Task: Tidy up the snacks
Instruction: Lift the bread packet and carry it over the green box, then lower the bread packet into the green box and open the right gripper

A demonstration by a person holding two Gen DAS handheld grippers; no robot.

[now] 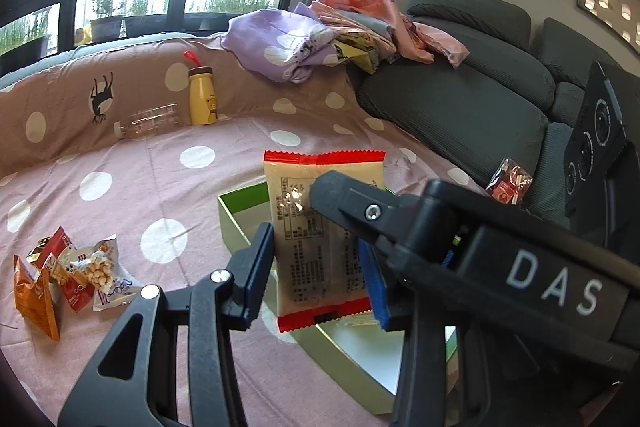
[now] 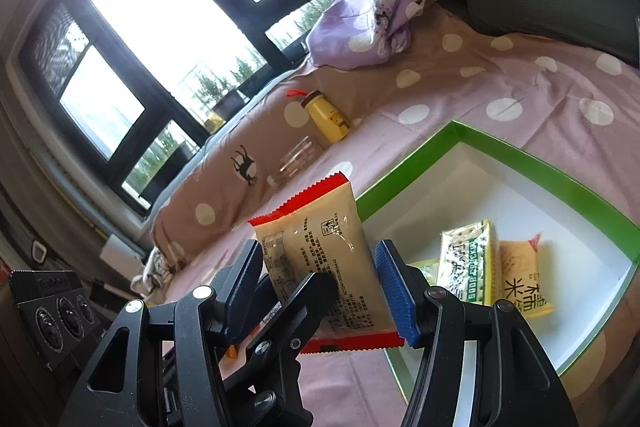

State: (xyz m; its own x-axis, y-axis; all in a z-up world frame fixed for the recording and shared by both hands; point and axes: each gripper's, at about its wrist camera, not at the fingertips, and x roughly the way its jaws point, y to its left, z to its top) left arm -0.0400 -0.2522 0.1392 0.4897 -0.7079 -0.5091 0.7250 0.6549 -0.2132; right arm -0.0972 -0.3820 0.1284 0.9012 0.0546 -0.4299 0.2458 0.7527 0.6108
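A beige snack packet (image 1: 316, 227) with red sealed ends hangs upright over the green-rimmed white box (image 1: 240, 223). My left gripper (image 1: 316, 279) has its pads pressed on the packet's two side edges. From the right, a finger (image 1: 344, 199) of my right gripper crosses the packet's face. In the right wrist view the right gripper (image 2: 320, 287) also clamps this packet (image 2: 320, 239) by its sides, and one left finger (image 2: 308, 295) lies across its lower front. The box (image 2: 520, 155) holds three packets (image 2: 468, 263).
Several loose snack packets (image 1: 68, 279) lie on the pink dotted sheet at left. A small red packet (image 1: 508, 183) rests on the grey sofa cushion. A yellow bottle (image 1: 204, 95) and a clear bottle (image 1: 148, 121) stand at the back, with piled clothes (image 1: 320, 31) behind.
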